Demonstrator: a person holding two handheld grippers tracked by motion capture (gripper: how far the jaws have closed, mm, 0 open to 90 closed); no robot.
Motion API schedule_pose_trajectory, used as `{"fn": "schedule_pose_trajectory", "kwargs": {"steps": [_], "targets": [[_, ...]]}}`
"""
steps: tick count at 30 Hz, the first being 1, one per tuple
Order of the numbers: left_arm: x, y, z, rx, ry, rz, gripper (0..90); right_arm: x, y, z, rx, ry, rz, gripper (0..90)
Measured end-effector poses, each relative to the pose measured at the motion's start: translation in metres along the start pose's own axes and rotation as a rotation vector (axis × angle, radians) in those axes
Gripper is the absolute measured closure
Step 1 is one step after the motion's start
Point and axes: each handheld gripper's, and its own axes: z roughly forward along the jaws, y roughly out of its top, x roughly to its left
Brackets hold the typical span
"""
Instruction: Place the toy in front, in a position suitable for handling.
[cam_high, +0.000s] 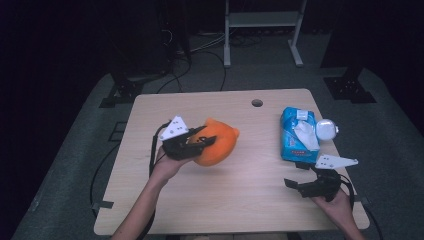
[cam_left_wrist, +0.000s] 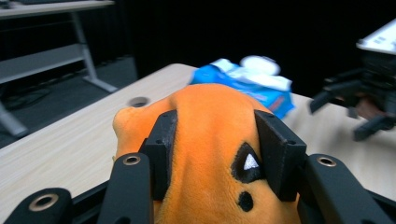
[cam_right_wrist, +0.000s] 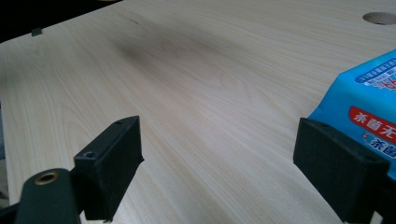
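Observation:
An orange plush toy (cam_high: 218, 144) with small ears hangs above the left half of the wooden table (cam_high: 240, 200). My left gripper (cam_high: 200, 140) is shut on it, both black pads pressed into the orange plush toy (cam_left_wrist: 212, 154) on either side of a black eye mark. Near the table's right front corner my right gripper (cam_high: 295, 186) stands open, low over the wood, nothing between its jaws. In the right gripper view the right gripper (cam_right_wrist: 219, 154) frames bare wood, with the blue wipes pack (cam_right_wrist: 369, 107) beside its right pad.
A blue wipes pack (cam_high: 298, 134) lies at the right of the table, a small white round case (cam_high: 326, 129) next to it. A cable hole (cam_high: 257, 103) sits near the far edge. Beyond the table stand dark stands and a metal frame (cam_high: 262, 30).

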Motion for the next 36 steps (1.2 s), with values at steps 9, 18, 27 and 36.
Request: {"fn": "schedule_pose_trajectory", "kwargs": {"steps": [9, 18, 27, 36], "targets": [[-0.018, 0.003, 0.021, 0.012, -0.087, 0.025, 53.5, -0.002, 0.0, -0.005, -0.016, -0.013, 0.001, 14.4], [-0.024, -0.008, 0.031, 0.042, -0.166, 0.058, 53.5, -0.006, -0.001, -0.005, -0.016, -0.012, 0.017, 14.4], [-0.03, -0.033, 0.043, 0.086, -0.272, 0.107, 53.5, -0.006, -0.001, -0.005, -0.019, -0.008, 0.025, 14.4], [-0.028, -0.072, 0.053, 0.147, -0.37, 0.116, 50.6, -0.005, -0.002, -0.002, -0.005, -0.001, 0.017, 14.4]]}}
